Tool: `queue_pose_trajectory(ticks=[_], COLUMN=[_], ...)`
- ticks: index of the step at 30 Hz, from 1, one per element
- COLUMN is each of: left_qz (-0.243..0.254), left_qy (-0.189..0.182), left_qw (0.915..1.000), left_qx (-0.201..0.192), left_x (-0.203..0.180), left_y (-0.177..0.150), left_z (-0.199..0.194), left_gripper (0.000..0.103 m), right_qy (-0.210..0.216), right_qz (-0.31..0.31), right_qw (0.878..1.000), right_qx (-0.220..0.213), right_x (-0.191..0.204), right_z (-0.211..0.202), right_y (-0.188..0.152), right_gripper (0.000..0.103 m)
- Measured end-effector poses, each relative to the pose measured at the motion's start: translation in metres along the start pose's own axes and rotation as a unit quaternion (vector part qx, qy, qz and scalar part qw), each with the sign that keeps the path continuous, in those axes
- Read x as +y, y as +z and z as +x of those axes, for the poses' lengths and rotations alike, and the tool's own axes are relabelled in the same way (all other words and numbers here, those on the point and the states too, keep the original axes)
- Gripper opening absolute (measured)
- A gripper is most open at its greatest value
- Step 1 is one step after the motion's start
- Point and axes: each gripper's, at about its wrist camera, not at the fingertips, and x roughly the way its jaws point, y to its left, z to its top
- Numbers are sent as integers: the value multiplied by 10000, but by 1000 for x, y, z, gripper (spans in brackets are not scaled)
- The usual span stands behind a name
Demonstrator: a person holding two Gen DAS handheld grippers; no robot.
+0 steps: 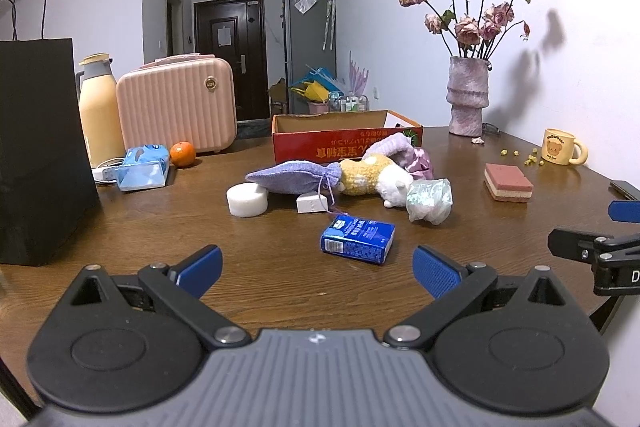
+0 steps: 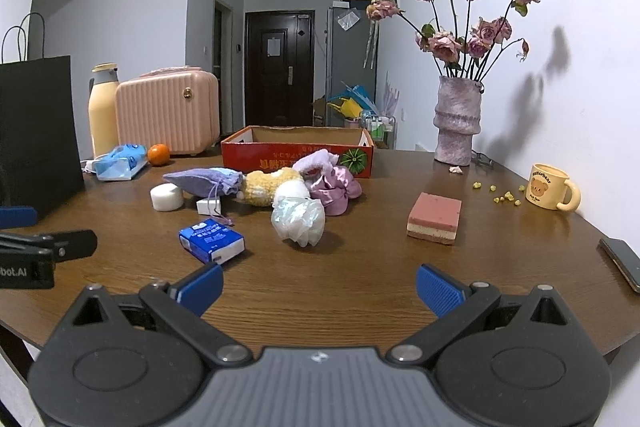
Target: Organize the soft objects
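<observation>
A pile of soft things lies mid-table before an open red cardboard box (image 1: 320, 147) (image 2: 248, 153): a lilac drawstring pouch (image 1: 292, 177) (image 2: 200, 181), a yellow and white plush toy (image 1: 372, 177) (image 2: 272, 189), pink and purple cloth (image 1: 416, 157) (image 2: 334, 187) and a crumpled clear plastic bag (image 1: 430, 201) (image 2: 298, 215). A blue tissue pack (image 1: 358, 239) (image 2: 211, 239) lies nearer. My left gripper (image 1: 318, 271) is open and empty, just short of the pack. My right gripper (image 2: 320, 287) is open and empty over bare table.
A white round block (image 1: 247, 199), a small white box (image 1: 314, 203), a pink layered sponge (image 2: 434, 218), a bear mug (image 2: 550, 187), a vase of dried roses (image 2: 456, 123), a phone (image 2: 622, 263) at the right edge. At left: black paper bag (image 1: 36, 155), bottle, pink case, orange, wet-wipe pack.
</observation>
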Motion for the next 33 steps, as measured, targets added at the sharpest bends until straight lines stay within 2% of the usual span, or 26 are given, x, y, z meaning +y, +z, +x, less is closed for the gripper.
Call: queue_pose_trajectory(ticks=[33], left_qz=[5], left_qy=[-69], left_qw=[9991], left_qx=[419], left_x=[-11], left_y=[8], left_z=[84], left_gripper=[103], right_qy=[-43], right_qz=[165], right_qw=[9993], right_qx=[342], right_x=[-23], right_z=[78], right_y=[1], right_gripper=[103])
